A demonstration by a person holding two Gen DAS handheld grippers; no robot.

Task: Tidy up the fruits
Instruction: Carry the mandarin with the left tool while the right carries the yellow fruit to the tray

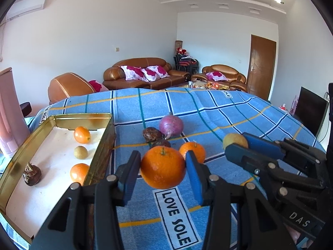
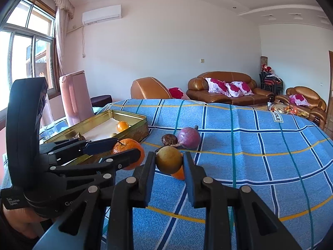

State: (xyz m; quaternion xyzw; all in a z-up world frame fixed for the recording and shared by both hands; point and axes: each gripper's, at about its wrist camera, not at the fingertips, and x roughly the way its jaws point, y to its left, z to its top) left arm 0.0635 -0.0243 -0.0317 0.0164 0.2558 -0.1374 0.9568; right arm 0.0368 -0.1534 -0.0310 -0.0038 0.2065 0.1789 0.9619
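We are in a living room with brown sofas, and a blue checked cloth (image 1: 208,112) covers the counter. A gold tin (image 1: 62,117) sits on the cloth, and it is our landmark. In the tin lie two small oranges, a little yellow-green fruit and a dark brown one. Our left hand-held gripper (image 1: 163,166) is just to the right of the tin and squeezes a big orange (image 1: 163,167) between its blue pads, up off the cloth. Our right hand-held gripper (image 2: 169,163) is farther right of the tin and holds a small round yellow-green fruit (image 2: 169,160) tight. A purple onion (image 1: 171,126), two dark fruits and one more orange (image 1: 192,151) lie on the cloth beyond the tin's right wall. The tin lies to the left of both grippers, and our left one is nearer, so we think its orange should go in first. The tin's long side runs away from us.
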